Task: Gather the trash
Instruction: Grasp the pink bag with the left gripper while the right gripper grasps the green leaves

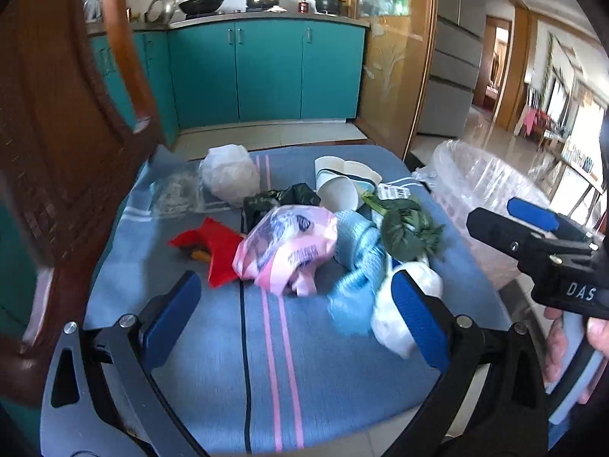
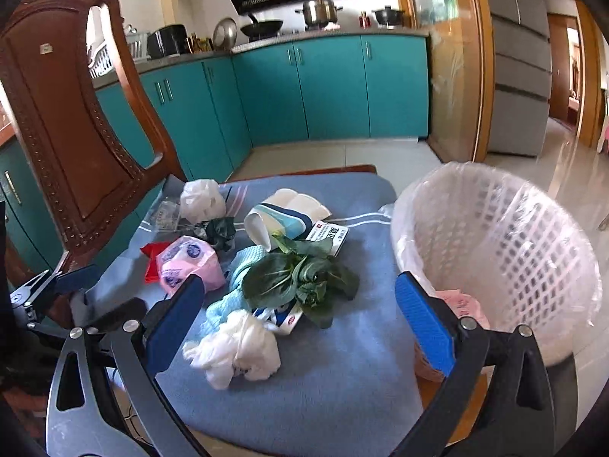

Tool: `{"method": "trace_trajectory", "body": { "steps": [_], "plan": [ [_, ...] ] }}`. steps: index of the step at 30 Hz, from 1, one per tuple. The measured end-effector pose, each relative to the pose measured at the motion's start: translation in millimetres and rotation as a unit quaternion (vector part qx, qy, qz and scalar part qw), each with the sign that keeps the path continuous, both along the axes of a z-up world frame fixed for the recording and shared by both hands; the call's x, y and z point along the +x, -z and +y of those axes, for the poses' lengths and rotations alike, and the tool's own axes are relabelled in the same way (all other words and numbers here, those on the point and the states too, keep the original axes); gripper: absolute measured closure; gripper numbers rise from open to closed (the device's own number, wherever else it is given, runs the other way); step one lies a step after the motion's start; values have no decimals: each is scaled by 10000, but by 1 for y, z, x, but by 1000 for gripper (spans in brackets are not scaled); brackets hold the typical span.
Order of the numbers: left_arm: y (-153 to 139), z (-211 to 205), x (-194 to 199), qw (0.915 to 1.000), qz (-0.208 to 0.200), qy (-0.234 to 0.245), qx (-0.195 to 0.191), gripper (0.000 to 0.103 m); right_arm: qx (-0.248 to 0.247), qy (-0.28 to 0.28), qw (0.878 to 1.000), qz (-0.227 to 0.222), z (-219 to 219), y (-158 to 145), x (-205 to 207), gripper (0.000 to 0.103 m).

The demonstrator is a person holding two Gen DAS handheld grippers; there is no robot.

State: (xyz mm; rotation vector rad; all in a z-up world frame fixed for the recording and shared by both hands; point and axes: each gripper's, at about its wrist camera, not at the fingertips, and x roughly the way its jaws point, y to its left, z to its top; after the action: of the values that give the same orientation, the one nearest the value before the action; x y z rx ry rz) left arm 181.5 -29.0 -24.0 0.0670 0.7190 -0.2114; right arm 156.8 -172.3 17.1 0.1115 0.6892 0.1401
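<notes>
Trash lies heaped on a blue striped cushion (image 1: 266,342) on a chair seat: a pink printed bag (image 1: 285,247), a red wrapper (image 1: 213,247), a light blue cloth (image 1: 357,251), green leaves (image 2: 300,278), white paper cups (image 2: 281,217), and crumpled white plastic (image 2: 236,346). A white plastic basket (image 2: 506,251) lined with a clear bag stands to the right of the seat, with something pink inside. My left gripper (image 1: 297,312) is open above the near part of the cushion, holding nothing. My right gripper (image 2: 300,316) is open too, hovering over the white plastic and the leaves.
The carved wooden chair back (image 2: 72,129) rises on the left. Teal kitchen cabinets (image 2: 323,87) with pots on the counter stand behind. Tiled floor (image 2: 342,156) lies beyond the chair, and a fridge (image 2: 517,57) stands at the right. A hand (image 1: 571,339) holds the right gripper's handle.
</notes>
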Motion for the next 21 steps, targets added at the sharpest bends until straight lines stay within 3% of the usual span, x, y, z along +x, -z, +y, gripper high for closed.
{"method": "trace_trajectory", "body": {
  "steps": [4, 8, 10, 12, 13, 14, 21],
  "plan": [
    [14, -9, 29, 9997, 122, -48, 191, 13, -28, -50, 9993, 365, -4, 21, 27, 26],
    [32, -11, 52, 9985, 539, 34, 124, 43, 3, -222, 9969, 758, -1, 42, 47, 42],
    [37, -11, 55, 9981, 619, 45, 58, 52, -16, -354, 9961, 811, 2, 46, 50, 60],
    [35, -10, 53, 9982, 599, 100, -7, 62, 35, -444, 9952, 876, 4, 46, 50, 88],
    [31, -9, 51, 9981, 596, 136, -97, 64, 59, -480, 9952, 852, 5, 43, 48, 93],
    [27, -8, 49, 9982, 552, 156, -155, 74, 71, -522, 9954, 795, 6, 39, 46, 94],
    [-32, 11, 0, 9983, -140, 173, -547, 75, 370, -677, 9970, 53, -1, -6, 15, 96]
  ]
}}
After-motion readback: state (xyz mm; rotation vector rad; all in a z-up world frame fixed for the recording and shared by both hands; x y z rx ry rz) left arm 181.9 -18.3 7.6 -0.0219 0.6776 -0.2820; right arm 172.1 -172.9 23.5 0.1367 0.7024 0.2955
